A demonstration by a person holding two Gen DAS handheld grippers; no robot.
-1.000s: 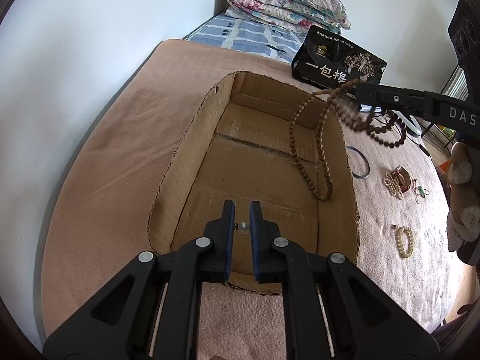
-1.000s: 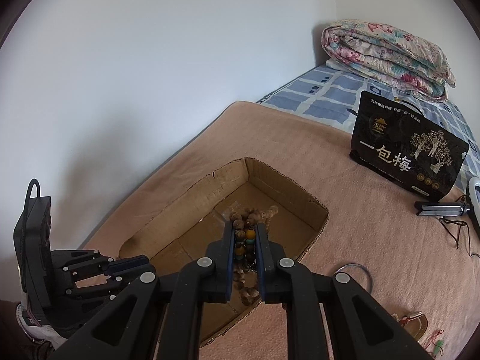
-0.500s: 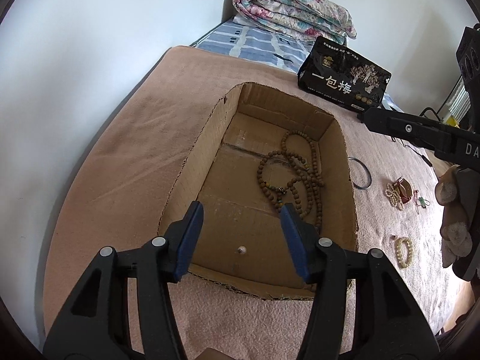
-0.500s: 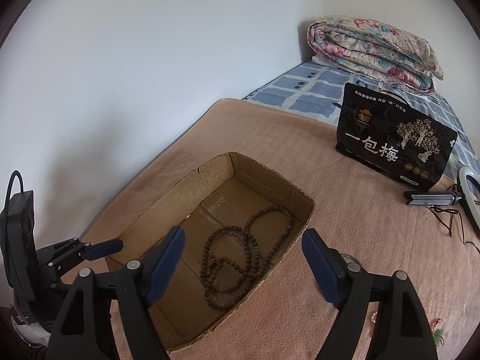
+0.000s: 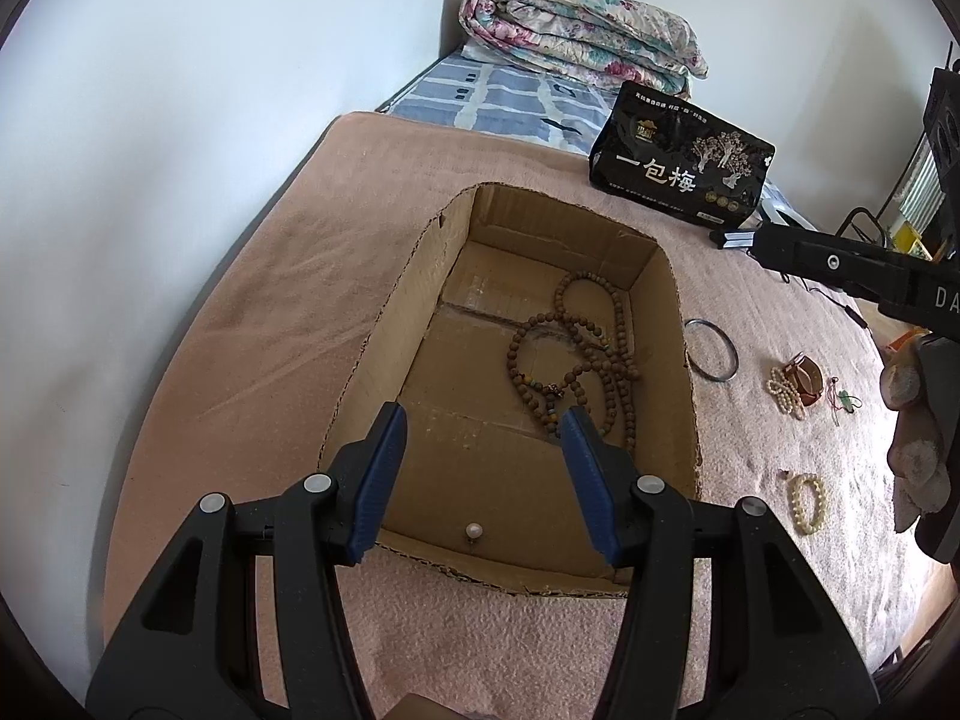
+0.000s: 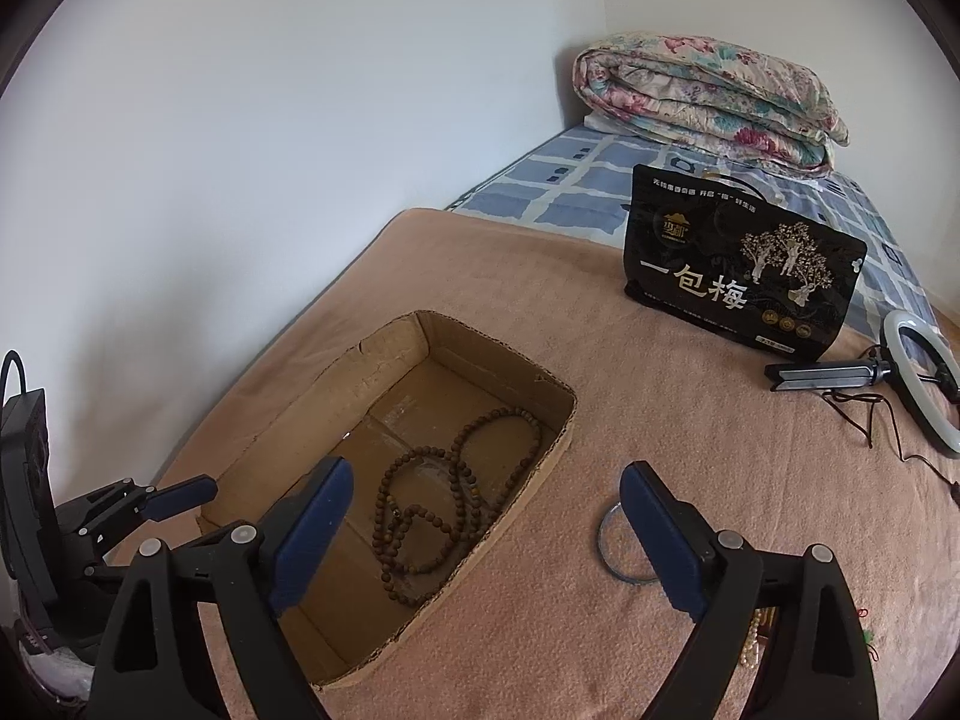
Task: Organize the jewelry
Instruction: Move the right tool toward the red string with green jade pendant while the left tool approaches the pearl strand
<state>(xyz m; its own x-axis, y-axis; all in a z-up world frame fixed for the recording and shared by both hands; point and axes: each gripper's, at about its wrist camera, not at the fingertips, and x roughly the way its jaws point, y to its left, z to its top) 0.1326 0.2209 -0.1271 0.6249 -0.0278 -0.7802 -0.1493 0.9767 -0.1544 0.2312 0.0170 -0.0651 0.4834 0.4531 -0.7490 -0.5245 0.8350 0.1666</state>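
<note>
An open cardboard box (image 5: 384,324) lies on the pink blanket. A long brown bead necklace (image 5: 570,360) is coiled on its floor at the right, and a small white pearl (image 5: 474,530) rests by the near wall. My left gripper (image 5: 485,420) hangs open over the near end of the box, holding nothing. My right gripper (image 6: 486,474) is above the box's right rim (image 6: 558,414); its jaws are opening and nothing is between them. The necklace (image 6: 438,516) lies below its left finger.
On the blanket right of the box lie a thin bangle (image 5: 711,354), a pearl cluster with a brown piece (image 5: 792,384), a green charm (image 5: 845,401) and a pearl bracelet (image 5: 807,504). Behind stand a black bag (image 6: 744,276), a ring light (image 6: 924,384) and a folded quilt (image 6: 708,102).
Both grippers went from shut to open. The right let go of the hanging bead necklace, which now lies in the box. The left released the small pearl onto the box floor.
</note>
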